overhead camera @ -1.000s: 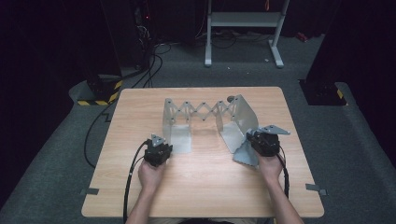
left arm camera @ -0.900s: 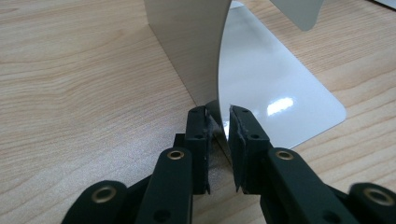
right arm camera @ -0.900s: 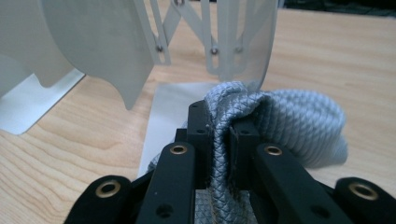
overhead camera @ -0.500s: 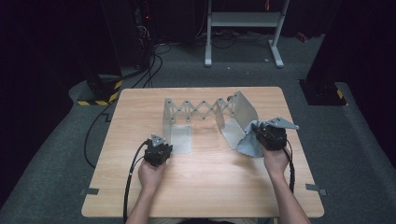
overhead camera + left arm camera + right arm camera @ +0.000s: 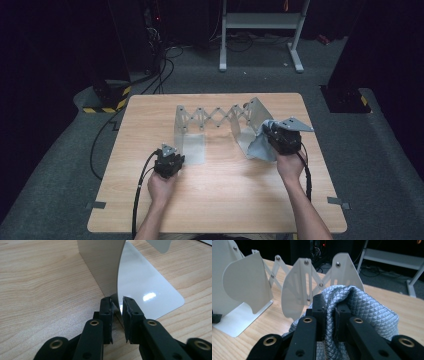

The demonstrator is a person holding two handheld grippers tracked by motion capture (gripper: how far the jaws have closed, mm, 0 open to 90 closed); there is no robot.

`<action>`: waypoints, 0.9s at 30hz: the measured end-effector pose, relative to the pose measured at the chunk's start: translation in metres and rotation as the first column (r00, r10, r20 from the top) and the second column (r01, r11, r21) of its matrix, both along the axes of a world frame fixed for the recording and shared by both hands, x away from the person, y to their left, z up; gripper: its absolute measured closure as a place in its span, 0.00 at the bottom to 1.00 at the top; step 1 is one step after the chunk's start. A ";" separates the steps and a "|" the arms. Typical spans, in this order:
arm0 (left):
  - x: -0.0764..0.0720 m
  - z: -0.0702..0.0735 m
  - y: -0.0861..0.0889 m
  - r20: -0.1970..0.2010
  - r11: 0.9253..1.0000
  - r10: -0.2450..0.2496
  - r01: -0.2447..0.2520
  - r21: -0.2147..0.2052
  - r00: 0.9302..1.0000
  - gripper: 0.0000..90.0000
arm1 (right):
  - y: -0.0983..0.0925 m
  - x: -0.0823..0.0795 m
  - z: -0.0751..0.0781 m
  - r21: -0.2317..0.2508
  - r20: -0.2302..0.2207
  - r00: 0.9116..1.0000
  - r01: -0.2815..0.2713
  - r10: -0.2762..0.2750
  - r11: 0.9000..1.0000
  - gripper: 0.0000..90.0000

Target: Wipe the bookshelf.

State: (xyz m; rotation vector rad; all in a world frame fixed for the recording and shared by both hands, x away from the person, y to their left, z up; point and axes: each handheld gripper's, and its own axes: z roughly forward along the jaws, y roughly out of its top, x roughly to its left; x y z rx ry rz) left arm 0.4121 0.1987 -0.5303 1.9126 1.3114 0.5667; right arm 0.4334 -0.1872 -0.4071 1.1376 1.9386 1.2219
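Note:
A white metal folding rack (image 5: pixel 215 117) with scissor links stands on the wooden table (image 5: pixel 225 200). My left gripper (image 5: pixel 172 160) is at the near corner of the rack's left end. In the left gripper view it (image 5: pixel 116 305) is shut on the thin edge of that end plate (image 5: pixel 142 282). My right gripper (image 5: pixel 277 137) is raised at the rack's right end, shut on a grey quilted fabric pouch (image 5: pixel 257 147) that hangs from it. In the right gripper view the pouch (image 5: pixel 364 307) bulges over the pinching gripper (image 5: pixel 329 307), and the rack's plates (image 5: pixel 294 285) stand just behind.
Beyond the table, a white metal stand (image 5: pixel 260 22) rests on the dark floor. Cables (image 5: pixel 155 65) and a yellow-black striped block (image 5: pixel 107 97) lie at the back left. Bare tabletop stretches in front of both hands.
My right gripper has risen and moved a little away from me with the grey pouch, lifting it off the table. The left gripper has stayed put on the rack.

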 end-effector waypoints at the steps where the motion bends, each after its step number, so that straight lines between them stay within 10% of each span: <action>1: 0.000 0.000 0.000 0.000 1.000 0.000 0.000 -0.001 1.000 0.87 | 0.002 0.001 0.002 -0.006 0.003 1.000 -0.001 0.001 1.000 0.92; 9: 0.000 0.000 0.001 -0.004 1.000 0.000 0.000 -0.010 1.000 0.87 | 0.008 0.015 -0.009 -0.032 -0.032 0.999 0.012 -0.013 0.999 0.92; 27: 0.000 0.000 0.002 -0.006 1.000 0.001 -0.001 -0.014 1.000 0.87 | 0.012 0.030 -0.087 -0.122 -0.208 0.977 0.025 -0.050 0.992 0.92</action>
